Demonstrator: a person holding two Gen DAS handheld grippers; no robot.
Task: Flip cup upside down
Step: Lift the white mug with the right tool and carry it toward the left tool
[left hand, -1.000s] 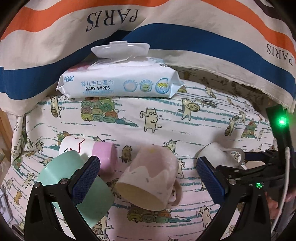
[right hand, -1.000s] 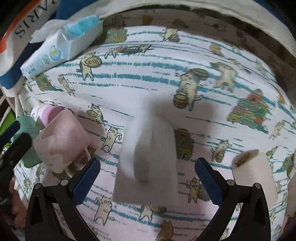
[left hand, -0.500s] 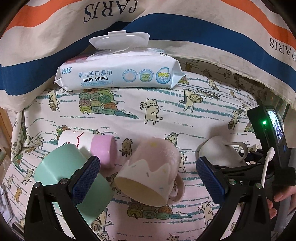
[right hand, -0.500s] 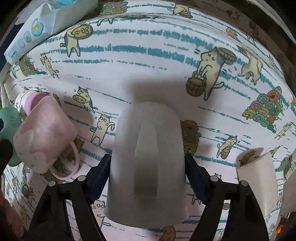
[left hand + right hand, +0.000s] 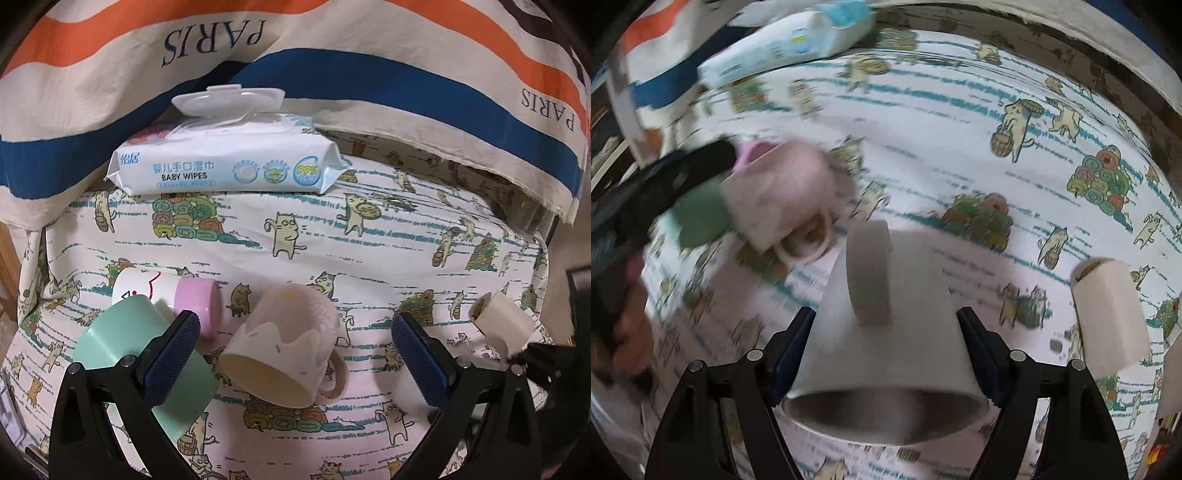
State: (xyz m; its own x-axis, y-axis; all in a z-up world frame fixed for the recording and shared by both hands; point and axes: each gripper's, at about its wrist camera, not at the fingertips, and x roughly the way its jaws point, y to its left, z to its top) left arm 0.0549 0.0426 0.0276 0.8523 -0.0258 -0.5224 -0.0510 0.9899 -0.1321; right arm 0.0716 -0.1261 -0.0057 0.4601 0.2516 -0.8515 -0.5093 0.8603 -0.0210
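My right gripper [image 5: 886,325] is shut on a white mug [image 5: 886,343], lifted off the cloth, its open mouth toward the camera and its handle on top. My left gripper [image 5: 295,347] is open and empty, its pads either side of a pink-and-cream mug [image 5: 284,350] lying on its side with its mouth toward me. That pink mug also shows blurred in the right wrist view [image 5: 783,199].
A mint green cup [image 5: 122,343] and a white-and-pink cup [image 5: 166,295] lie on their sides at the left. A cream cup [image 5: 502,321] lies at the right, also in the right wrist view [image 5: 1108,310]. A baby wipes pack [image 5: 229,162] sits at the back against striped cloth.
My right gripper closed on the white mug, lifted it off the cloth and tilted it. The white mug has left the left wrist view. The left gripper stayed open over the pink mug.
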